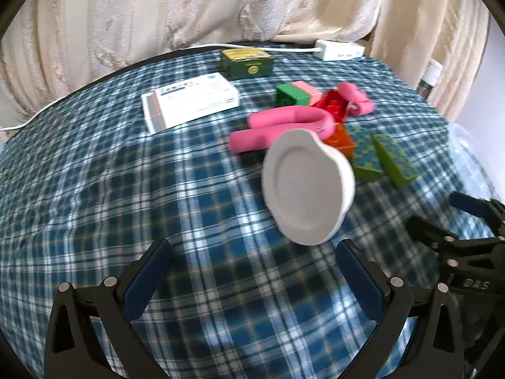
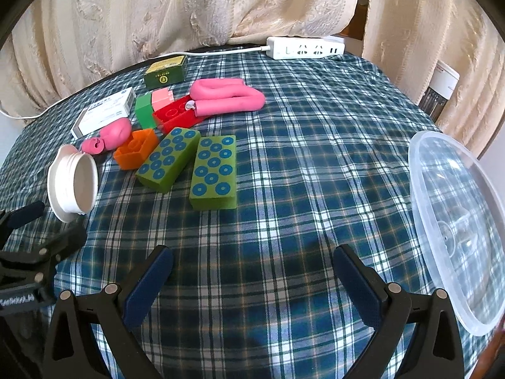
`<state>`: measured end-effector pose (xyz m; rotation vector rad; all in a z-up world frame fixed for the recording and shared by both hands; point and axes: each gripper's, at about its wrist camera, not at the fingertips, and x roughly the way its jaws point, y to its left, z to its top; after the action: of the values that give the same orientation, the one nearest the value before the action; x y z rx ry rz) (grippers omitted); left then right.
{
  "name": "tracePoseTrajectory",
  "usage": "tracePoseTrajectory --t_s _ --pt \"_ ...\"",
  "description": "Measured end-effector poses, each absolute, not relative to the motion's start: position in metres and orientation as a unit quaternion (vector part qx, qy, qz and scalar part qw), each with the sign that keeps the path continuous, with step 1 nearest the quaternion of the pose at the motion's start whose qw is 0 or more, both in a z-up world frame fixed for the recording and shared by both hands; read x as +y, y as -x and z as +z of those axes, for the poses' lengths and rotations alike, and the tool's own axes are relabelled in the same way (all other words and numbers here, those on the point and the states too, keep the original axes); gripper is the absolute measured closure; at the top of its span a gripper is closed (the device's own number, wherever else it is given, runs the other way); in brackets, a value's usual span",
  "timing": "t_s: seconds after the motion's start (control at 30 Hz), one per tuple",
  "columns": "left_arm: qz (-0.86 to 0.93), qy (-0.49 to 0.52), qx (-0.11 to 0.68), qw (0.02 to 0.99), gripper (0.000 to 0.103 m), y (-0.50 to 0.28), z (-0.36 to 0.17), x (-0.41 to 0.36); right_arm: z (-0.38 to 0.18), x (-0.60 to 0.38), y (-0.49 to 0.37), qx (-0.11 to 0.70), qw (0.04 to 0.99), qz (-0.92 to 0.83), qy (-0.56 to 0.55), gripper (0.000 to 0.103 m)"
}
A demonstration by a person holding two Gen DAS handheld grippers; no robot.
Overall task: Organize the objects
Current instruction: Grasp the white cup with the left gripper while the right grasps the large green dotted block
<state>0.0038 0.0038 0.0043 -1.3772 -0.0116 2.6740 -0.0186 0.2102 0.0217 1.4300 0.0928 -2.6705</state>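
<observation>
1. The left tongs (image 1: 254, 271) stand wide, nothing between the blue pads (image 1: 145, 284), pointing down at the plaid cloth (image 1: 94, 189).
2. The right tongs (image 2: 252, 274) are also wide and empty, over bare cloth; from the left wrist view they show at the right edge.
3. A white lid (image 1: 307, 186) is tipped on its edge just ahead of the left tongs, slightly right of their middle, its flat face toward them. From the right wrist view it lies far left, its threaded hollow showing.
4. Behind the lid lies a pink foam roll (image 1: 284, 124), bent in a U, with a second pink piece (image 1: 356, 98) farther back and right.
5. Two green blocks with blue dots (image 2: 214, 170) lie side by side ahead and left of the right tongs, well apart from them.
6. An orange brick (image 2: 135, 148) touches the left green block; a red brick (image 2: 176, 113) and a green-and-pink block (image 2: 151, 107) sit behind it.
7. A clear tub (image 2: 454, 230) is tipped at the right of the right tongs, near the cloth's edge.
8. A white box (image 1: 189, 101) lies ahead and left of the left tongs, a dark green box (image 1: 246, 63) beyond it.
9. A power strip (image 2: 304, 47) sits at the far edge, against the curtain (image 2: 189, 6).
</observation>
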Motion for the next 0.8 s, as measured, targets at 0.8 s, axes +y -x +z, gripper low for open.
tracePoseTrajectory --t_s 0.8 --pt "0.901 0.429 -0.005 0.059 0.005 0.002 0.036 0.019 0.03 0.221 0.018 -0.013 0.08 -0.882 -0.464 0.0"
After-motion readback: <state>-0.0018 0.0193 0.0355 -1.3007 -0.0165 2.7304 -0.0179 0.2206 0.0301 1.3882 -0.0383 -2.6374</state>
